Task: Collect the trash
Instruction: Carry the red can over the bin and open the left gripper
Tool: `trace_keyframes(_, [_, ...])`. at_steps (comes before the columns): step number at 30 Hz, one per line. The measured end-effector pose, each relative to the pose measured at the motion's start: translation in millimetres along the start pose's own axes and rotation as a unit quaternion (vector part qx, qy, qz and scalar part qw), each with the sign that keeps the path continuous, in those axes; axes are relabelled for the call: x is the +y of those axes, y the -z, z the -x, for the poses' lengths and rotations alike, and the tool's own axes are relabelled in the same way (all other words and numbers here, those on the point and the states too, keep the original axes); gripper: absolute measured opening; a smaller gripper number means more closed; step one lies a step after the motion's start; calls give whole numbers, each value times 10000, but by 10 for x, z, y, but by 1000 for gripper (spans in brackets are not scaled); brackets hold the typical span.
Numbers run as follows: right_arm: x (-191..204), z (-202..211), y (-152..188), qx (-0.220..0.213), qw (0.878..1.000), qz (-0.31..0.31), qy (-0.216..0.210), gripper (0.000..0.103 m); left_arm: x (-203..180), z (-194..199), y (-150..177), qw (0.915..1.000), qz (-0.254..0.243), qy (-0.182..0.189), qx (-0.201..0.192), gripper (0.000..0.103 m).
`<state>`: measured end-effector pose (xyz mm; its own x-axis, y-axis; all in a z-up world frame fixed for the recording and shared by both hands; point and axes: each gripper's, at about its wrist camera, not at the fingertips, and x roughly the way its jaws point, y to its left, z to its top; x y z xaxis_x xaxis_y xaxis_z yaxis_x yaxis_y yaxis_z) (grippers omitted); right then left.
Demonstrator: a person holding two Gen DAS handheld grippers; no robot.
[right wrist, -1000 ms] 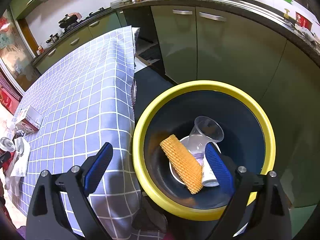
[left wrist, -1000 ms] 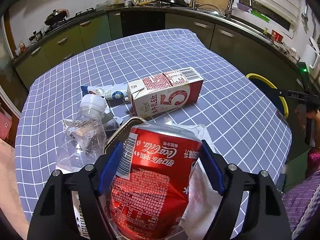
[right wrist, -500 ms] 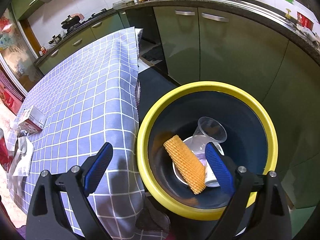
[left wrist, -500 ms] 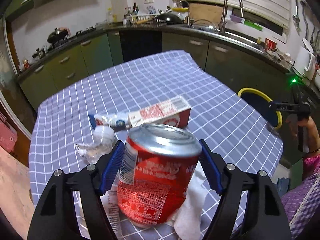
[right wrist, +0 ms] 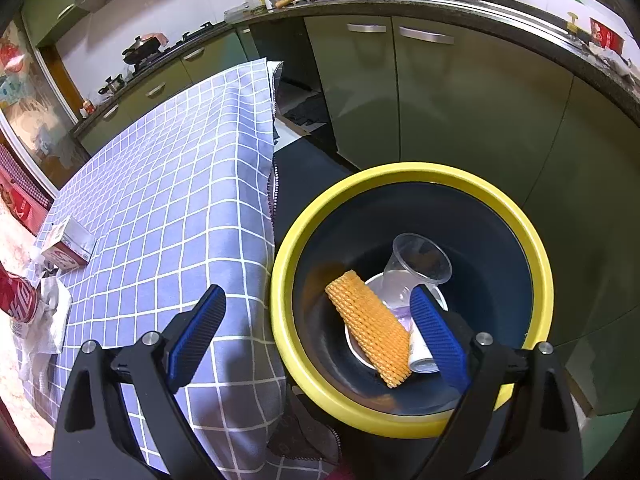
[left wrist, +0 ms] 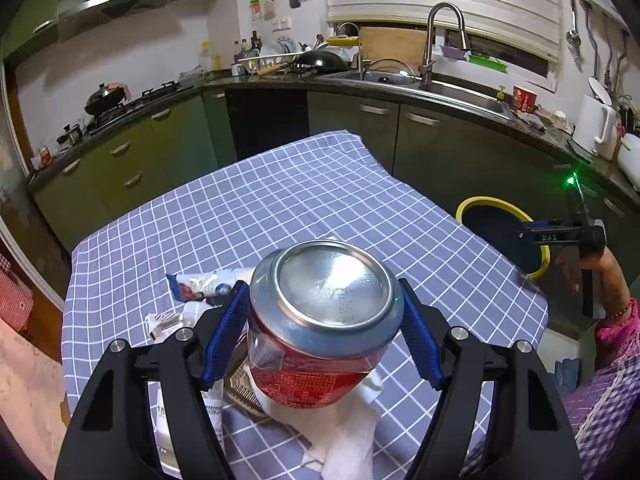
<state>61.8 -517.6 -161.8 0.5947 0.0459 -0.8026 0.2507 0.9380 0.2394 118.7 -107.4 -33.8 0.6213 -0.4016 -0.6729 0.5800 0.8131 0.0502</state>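
Carrying comes next, I judge: the left gripper (left wrist: pixel 322 338) clamps the red soda can (left wrist: pixel 320 320) clear above the table's near edge, and it should stay level until over the yellow-rimmed bin (right wrist: pixel 412 300) off the table's right edge. That bin holds an orange mesh sleeve (right wrist: pixel 370 326), a clear cup (right wrist: pixel 418 270) and a white bowl (right wrist: pixel 360 354). The right gripper (right wrist: pixel 320 338) hangs wide and empty above it.

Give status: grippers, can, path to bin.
Left gripper shut on red soda can, above the table. Right gripper open, empty, over yellow-rimmed bin. Bin holds a clear cup and other trash; nothing blocks it.
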Motion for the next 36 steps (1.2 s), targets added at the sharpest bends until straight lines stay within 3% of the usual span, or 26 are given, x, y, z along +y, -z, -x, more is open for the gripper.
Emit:
trace_keyframes(8, [-69,112,-13,-139,9999,-46,-6,88,-256,-51,-226,9994,-183,270,-107,72])
trace_keyframes(14, [-249,290,10,-343,9993,-177,22,88,-729,-198,-501,9955,-445,806,-226,72])
trace_keyframes(21, [-641,474,110,-544,9972,-486,133,88,-1559,-624,-876,9841,-728,1608,-173,72])
trace_keyframes(29, [-1096,700,264,-733,9928,-846,416,88,-2592,-1249,-1198,9688,-1121,2209,52,72])
trace_keyframes(36, [-1315,813,360,-850,9896,-1033,533,89,-3187,-1763,-1264,9646,-1278,2288,300,73])
